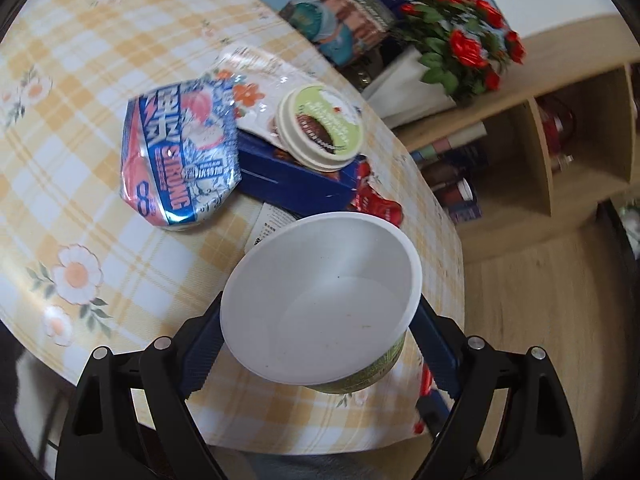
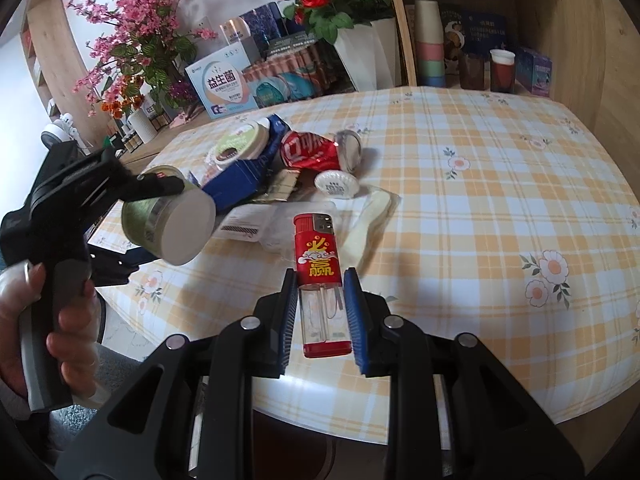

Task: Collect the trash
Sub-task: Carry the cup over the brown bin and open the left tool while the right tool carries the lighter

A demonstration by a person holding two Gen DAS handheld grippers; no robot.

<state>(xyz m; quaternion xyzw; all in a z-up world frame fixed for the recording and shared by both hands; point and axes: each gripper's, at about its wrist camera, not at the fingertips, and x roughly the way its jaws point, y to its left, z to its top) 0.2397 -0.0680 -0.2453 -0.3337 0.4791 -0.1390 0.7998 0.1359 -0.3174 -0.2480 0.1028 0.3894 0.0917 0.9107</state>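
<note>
Two crushed cans are being seen on the checked table point(image 2: 480, 184): a blue can point(image 1: 180, 160) and a red can point(image 2: 312, 152). One paper cup point(image 1: 320, 300) is being gripped, tilted, by the left gripper point(image 1: 320, 320); one red lighter point(image 2: 320, 276) is being clamped by the downward-angled right gripper point(image 2: 320, 300).

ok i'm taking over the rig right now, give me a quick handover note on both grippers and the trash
Left gripper: holding the empty paper cup lifted above the table edge.
Right gripper: shut on the red lighter, above the table.
Still in the pile on the table: crushed blue can, crushed red can, blue box, round lid, white cap, wrappers and paper.
Done: cup and lighter picked up. No bin in view.
Left: drop both off, then clear the pile.
</note>
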